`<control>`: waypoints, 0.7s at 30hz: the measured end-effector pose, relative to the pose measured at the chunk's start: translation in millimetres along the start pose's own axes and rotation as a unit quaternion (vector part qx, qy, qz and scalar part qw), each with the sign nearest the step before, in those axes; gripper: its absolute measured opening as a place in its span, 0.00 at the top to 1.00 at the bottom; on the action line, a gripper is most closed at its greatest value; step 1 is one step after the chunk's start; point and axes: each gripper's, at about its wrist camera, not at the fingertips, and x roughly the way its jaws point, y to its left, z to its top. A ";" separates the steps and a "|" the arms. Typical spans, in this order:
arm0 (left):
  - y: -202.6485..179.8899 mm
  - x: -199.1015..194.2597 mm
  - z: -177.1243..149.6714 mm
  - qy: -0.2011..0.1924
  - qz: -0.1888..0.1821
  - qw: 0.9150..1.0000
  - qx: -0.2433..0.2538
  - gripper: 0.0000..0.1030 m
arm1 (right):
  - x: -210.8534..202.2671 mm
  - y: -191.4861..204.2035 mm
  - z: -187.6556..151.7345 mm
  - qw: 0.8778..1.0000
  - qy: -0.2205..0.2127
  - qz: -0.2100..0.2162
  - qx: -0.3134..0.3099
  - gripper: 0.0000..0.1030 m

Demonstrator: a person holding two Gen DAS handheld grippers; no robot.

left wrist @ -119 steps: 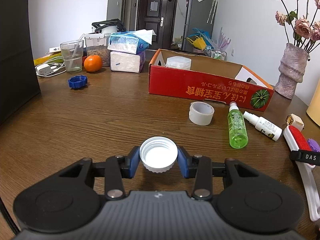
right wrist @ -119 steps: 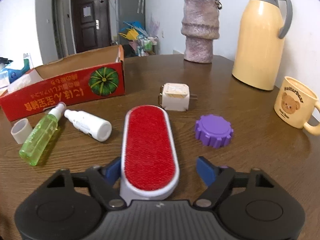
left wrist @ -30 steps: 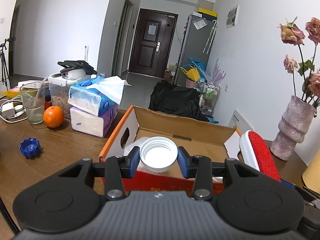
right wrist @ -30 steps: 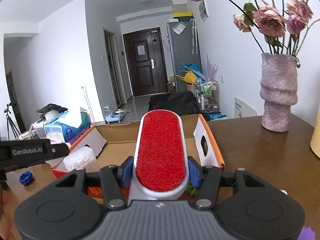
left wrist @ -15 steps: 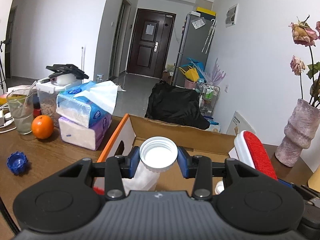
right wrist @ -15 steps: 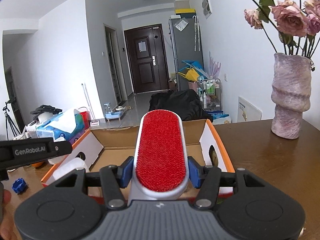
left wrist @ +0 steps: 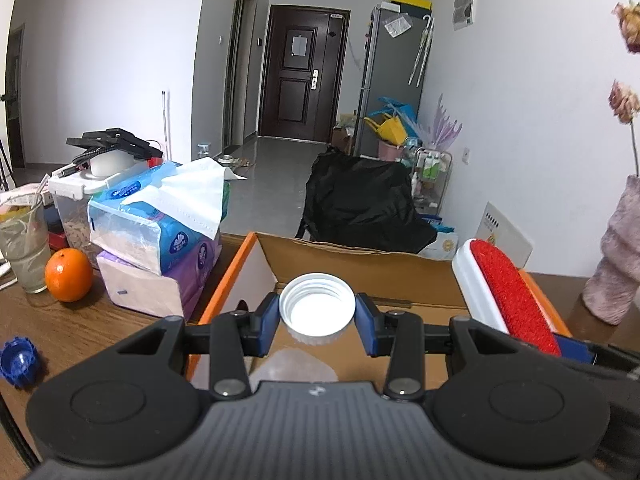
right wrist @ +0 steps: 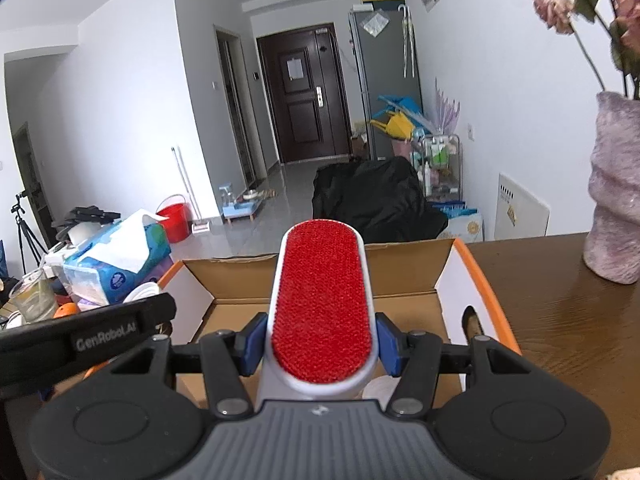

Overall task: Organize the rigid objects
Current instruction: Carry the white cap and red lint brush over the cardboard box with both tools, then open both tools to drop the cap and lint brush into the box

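- Cap (left wrist: 317, 306), white, sits pinched between the left tool's (left wrist: 317, 322) pads, over the near left end of the box (left wrist: 360, 258).
- Brush (right wrist: 322, 312), red-faced, is clamped in the right tool (right wrist: 320, 344), jutting forward above the box's middle.
- Tools hang close together; letting go in a hurry could knock them together.
- Dropped from this height, the cap might bounce onto the worktop (right wrist: 560, 300).
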 end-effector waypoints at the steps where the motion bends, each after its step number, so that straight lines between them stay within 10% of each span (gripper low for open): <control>1: 1.0 2.6 0.7 0.001 0.002 1.000 0.001 0.60 | 3.7 -0.8 1.1 1.000 0.005 -0.001 0.002 0.47; 17: 6.1 25.9 2.2 0.027 0.008 0.999 0.017 0.60 | 37.7 -1.9 8.0 0.998 0.055 -0.025 -0.009 0.47; 21: 9.7 28.3 1.3 0.039 -0.002 0.999 0.014 0.25 | 38.6 -0.7 7.2 0.996 0.078 -0.029 -0.022 0.40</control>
